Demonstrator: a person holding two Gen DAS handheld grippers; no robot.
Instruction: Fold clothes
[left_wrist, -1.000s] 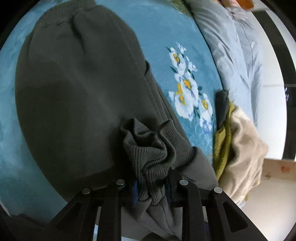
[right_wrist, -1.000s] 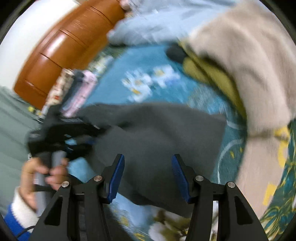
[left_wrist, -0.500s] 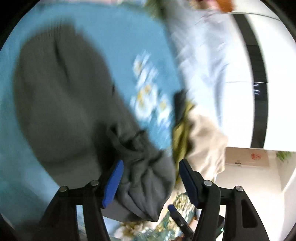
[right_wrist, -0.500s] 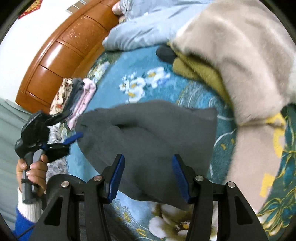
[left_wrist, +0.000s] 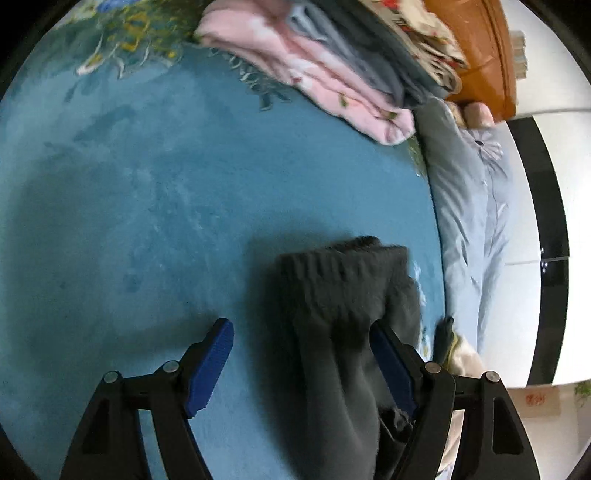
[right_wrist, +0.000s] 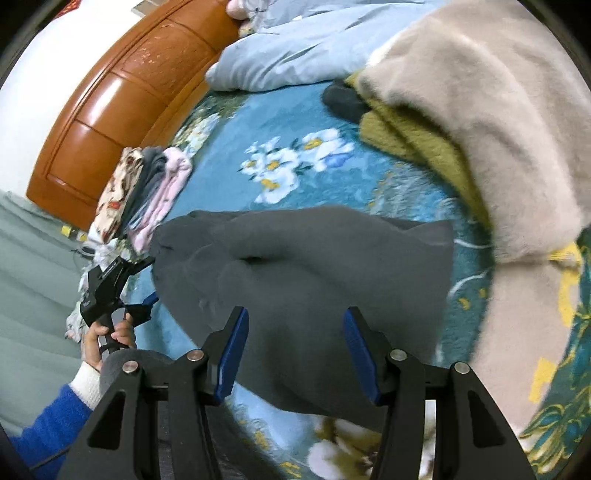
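- On the teal floral bedspread (right_wrist: 384, 184), the dark grey garment (right_wrist: 306, 273) lies spread flat near the middle, with a shallow crease across its upper part.
- The right gripper (right_wrist: 293, 350) hovers over the near edge of the grey garment; its jaws stand wide apart and hold nothing.
- The left gripper (left_wrist: 303, 365) is wide open. A ribbed cuff end (left_wrist: 343, 280) of the grey garment lies between its blue pads (left_wrist: 210, 365), close against the right-hand pad; the pads do not clamp it.
- In the right wrist view, the left gripper (right_wrist: 142, 291) sits at the left edge of the garment, held by a hand (right_wrist: 107, 339) with a white cuff and blue sleeve (right_wrist: 44, 432).
- A stack of folded clothes (right_wrist: 144, 192), pink, grey and patterned, lies beyond the garment, near the wooden headboard (right_wrist: 122, 96).
- A beige fleece pile (right_wrist: 487, 122) over an olive-green item (right_wrist: 410, 136) lies to the right, apart from the garment.
- A pale blue quilt (right_wrist: 295, 48) lies at the far side.
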